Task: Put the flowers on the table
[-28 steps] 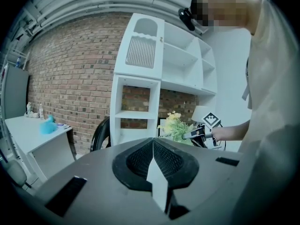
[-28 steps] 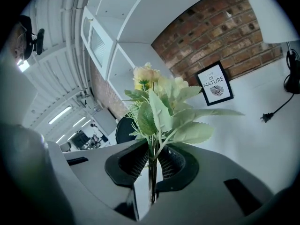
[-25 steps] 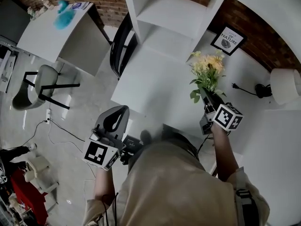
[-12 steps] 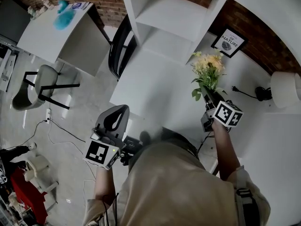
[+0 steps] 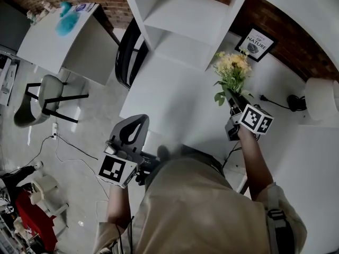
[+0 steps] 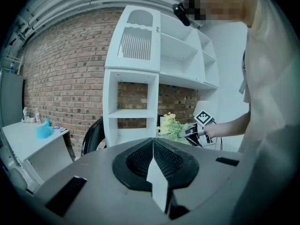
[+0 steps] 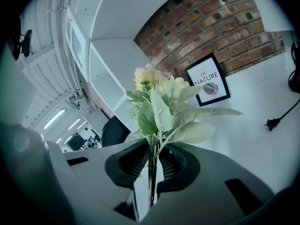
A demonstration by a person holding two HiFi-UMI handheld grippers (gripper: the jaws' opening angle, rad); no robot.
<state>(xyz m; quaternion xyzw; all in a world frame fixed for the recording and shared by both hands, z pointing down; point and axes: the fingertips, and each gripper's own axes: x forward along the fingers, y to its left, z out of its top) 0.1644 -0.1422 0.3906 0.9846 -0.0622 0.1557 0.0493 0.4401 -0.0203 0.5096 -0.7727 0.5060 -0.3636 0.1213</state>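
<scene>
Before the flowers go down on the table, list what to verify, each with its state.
1. Right gripper shut on the flowers' stems: ok.
2. Flowers held over the table: ok.
3. Bare table surface next to the stems: ok.
4. Framed picture apart from the blooms: ok.
5. Cord clear of the right gripper: cannot tell.
6. Left gripper shut and empty: ok.

Shirt (image 5: 185,210) is beige, left tongs (image 6: 153,140) and right tongs (image 7: 152,148) grey.

Black-framed print (image 7: 208,81) against the brick wall (image 7: 206,27), words "OF NATURE" legible on it
</scene>
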